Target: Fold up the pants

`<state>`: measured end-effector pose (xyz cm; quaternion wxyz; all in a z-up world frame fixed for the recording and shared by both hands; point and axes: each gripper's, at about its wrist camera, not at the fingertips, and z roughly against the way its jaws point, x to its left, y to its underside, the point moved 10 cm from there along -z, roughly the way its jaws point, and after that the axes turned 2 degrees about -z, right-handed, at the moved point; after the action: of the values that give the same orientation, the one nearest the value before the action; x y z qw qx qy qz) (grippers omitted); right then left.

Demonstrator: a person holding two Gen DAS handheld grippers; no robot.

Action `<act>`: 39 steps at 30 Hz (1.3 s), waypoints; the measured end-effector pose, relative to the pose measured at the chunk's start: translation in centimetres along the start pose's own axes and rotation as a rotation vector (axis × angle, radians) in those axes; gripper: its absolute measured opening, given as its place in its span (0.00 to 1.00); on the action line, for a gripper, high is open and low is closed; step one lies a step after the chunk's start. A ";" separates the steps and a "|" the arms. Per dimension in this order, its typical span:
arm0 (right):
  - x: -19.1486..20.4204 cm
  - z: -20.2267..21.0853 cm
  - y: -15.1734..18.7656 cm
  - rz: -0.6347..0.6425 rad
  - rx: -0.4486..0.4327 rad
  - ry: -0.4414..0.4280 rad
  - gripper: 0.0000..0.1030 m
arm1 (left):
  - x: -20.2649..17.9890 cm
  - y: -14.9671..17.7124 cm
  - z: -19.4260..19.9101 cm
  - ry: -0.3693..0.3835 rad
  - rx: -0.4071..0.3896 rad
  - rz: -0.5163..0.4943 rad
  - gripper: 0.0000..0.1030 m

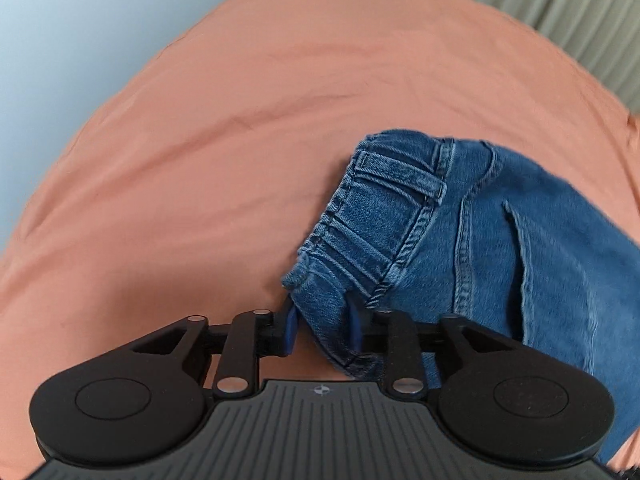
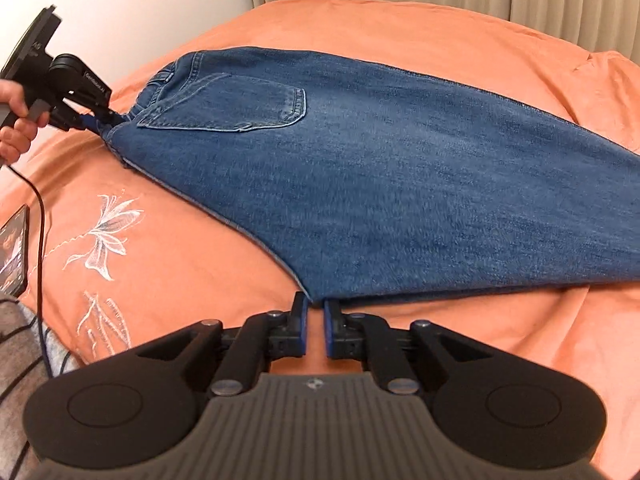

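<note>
Nearest you, your right gripper sits with its jaws almost pressed together, only a slim gap between the blue pads, the tips just at the near corner of the pants with no denim visibly between them; the pants lie spread flat on the orange bedspread, back pocket up. Farther off at the waistband end, your left gripper stands partly spread with the waistband corner between its pads, though you cannot tell whether they press it; your left hand holds its handle.
</note>
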<state>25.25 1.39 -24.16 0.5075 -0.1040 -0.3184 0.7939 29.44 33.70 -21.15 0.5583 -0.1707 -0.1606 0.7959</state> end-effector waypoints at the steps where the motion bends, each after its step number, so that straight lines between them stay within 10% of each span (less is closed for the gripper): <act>1: 0.0 0.1 -0.1 -0.007 0.003 -0.001 0.11 | 0.1 -0.2 0.5 -0.025 0.002 -0.007 0.54; 3: -1.0 1.5 -0.1 -0.022 -0.018 0.009 0.31 | 0.4 -0.9 1.9 -0.076 -0.020 -0.036 0.59; 18: -18.8 15.4 -2.8 -0.300 -0.165 0.135 0.58 | -13.1 -1.8 12.8 0.046 -0.172 -0.257 0.60; 30: -41.0 24.6 1.7 -0.748 -0.220 0.247 0.56 | -28.0 1.3 8.8 0.223 -0.146 -0.355 0.59; 39: -54.4 22.4 4.0 -1.023 -0.297 0.241 0.48 | -34.9 3.0 2.9 0.238 -0.071 -0.385 0.59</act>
<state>36.53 -56.19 -17.81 0.8416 -0.0969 -0.3766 0.3747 36.68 -0.36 -16.69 0.7086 -0.2492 -0.1513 0.6426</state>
